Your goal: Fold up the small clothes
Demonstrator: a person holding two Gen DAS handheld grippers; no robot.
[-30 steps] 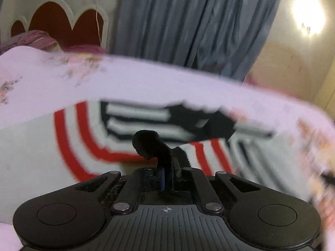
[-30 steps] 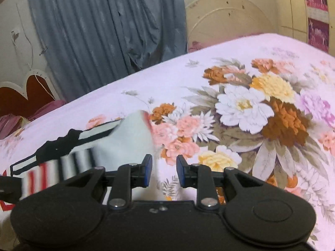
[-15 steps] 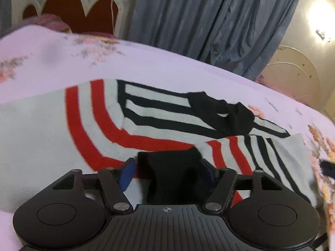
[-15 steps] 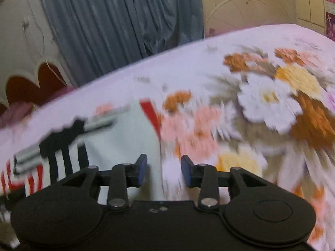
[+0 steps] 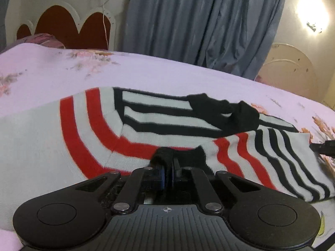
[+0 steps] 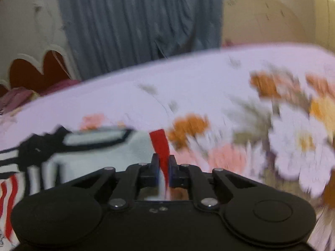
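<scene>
Across the flowered bed sheet (image 5: 167, 73) lies 1 small knitted sweater (image 5: 41, 129), pale with red and black stripes, spread from the near left toward the far right, with a blue curtain (image 5: 199, 21) and a red headboard (image 5: 62, 29) beyond. It looks soft, light and limp, so it should drape and slide easily on the sheet; a pinch at a hem, cuff or corner seems the safest hold, since the middle would only bunch. Its black cuff (image 5: 226, 113) rests on the striped body further off.

Near the bottom of the left view, the left gripper (image 5: 167, 171) points down at a slant and is clenched on a black bit of the sweater's edge, which puckers up between the pads. The right gripper (image 6: 163, 169) also tilts downward at the sweater's right end; its jaws are closing on the red-trimmed corner (image 6: 160, 144), which stands between them, though blur hides how firmly they press.
</scene>
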